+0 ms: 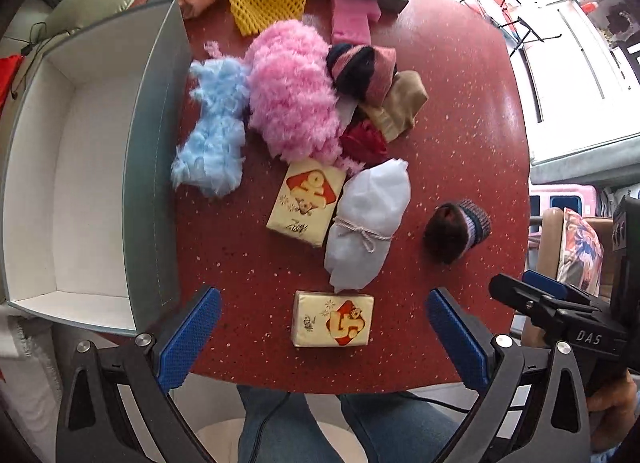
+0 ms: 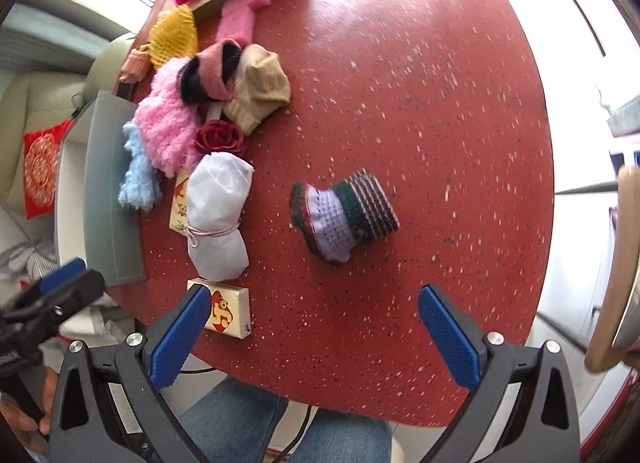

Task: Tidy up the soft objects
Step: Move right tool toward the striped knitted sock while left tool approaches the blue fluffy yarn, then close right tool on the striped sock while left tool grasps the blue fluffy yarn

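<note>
The soft stuff sits piled at 12 o'clock on the red table (image 1: 460, 135): pink fluff (image 1: 292, 91), blue fluff (image 1: 212, 131), white pouch (image 1: 368, 223). The left gripper (image 1: 322, 337) is spread wide over a tissue pack (image 1: 334, 319), holding nothing. Only its view shows inside the white box (image 1: 80, 167) at 9 o'clock. The right gripper (image 2: 314, 333) is wide open too, knit hat (image 2: 346, 215) at its 12, bare tabletop beyond.

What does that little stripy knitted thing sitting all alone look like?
The knitted piece looks like a small rolled wool sock or cuff. It has a lilac middle, dark green bands and thin maroon and pale stripes at one end. It lies on its side on the red speckled table, apart from the pile, touching nothing else. Neither claw holds it.
</note>
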Action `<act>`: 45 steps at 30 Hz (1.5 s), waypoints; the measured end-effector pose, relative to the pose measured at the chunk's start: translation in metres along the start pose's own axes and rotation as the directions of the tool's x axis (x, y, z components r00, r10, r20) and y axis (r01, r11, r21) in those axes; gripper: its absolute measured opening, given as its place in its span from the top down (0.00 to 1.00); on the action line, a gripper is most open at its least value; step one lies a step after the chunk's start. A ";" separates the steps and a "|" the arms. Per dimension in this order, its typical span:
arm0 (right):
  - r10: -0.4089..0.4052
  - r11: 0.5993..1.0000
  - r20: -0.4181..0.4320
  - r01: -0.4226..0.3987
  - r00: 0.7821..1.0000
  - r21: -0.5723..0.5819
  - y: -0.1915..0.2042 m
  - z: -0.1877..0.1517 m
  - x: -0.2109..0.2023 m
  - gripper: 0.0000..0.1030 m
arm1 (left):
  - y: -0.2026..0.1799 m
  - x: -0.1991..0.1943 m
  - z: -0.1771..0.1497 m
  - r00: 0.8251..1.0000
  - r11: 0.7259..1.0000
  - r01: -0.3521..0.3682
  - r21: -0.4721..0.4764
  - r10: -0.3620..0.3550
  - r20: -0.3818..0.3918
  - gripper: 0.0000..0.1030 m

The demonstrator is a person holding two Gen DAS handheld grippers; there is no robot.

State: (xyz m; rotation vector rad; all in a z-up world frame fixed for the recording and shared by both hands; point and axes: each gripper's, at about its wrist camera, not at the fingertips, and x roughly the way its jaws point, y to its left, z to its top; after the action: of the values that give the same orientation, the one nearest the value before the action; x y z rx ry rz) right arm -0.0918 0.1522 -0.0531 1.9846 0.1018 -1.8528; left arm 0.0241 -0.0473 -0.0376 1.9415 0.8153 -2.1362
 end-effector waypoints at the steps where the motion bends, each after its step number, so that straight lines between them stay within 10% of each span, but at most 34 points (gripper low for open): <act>1: -0.003 0.999 -0.016 0.003 1.000 0.042 -0.002 -0.003 0.004 0.00 | 0.004 0.004 0.001 1.000 1.000 -0.008 0.011 0.008 -0.012 0.00; 16: -0.089 0.981 -0.074 0.101 0.993 0.165 0.013 -0.033 0.021 0.00 | 0.017 0.058 0.022 0.991 0.970 -0.127 0.209 0.133 -0.013 0.00; 27: -0.111 0.984 -0.083 0.121 0.990 0.131 0.024 -0.020 0.023 0.00 | 0.082 0.053 0.029 0.976 0.970 -0.217 0.107 0.219 -0.004 0.00; 45: -0.187 0.971 -0.080 0.197 0.979 0.133 -0.001 0.030 0.060 0.00 | 0.058 0.082 0.125 0.956 0.956 -0.292 0.026 0.291 0.035 0.00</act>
State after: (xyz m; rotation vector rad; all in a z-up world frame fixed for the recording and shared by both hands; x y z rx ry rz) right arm -0.1139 0.1291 -0.1121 2.2019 0.1947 -1.9607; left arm -0.0728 -0.1355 -0.1310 1.9006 0.4574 -2.0076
